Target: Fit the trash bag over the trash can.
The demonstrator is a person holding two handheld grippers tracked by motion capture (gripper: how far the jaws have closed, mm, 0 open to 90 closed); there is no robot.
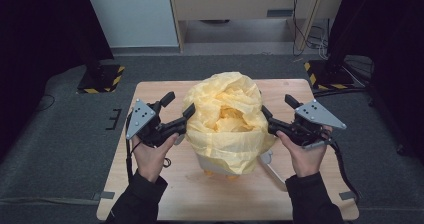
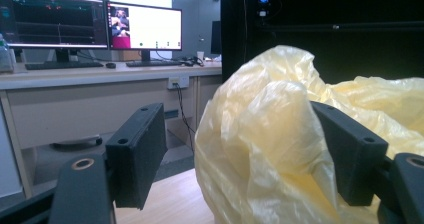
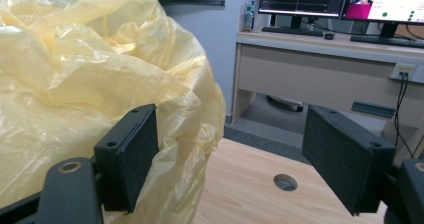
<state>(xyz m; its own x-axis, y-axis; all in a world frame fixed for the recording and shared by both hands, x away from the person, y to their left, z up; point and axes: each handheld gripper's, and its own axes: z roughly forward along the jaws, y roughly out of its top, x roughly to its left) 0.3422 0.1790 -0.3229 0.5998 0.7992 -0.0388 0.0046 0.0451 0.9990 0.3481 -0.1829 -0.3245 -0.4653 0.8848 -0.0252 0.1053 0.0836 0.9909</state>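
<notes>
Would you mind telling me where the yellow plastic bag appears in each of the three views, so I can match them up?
High view: the yellow plastic bag sits mid-table, draped over a white bin, between the two grippers.
Left gripper view: it fills the right half, between the open jaws.
Right gripper view: it fills the left half, around the left jaw.
Shared landmark: the wooden table.

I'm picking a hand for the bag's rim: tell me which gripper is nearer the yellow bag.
Roughly even. The left gripper is open against the yellow bag's left side; the right gripper is open against its right side.
</notes>
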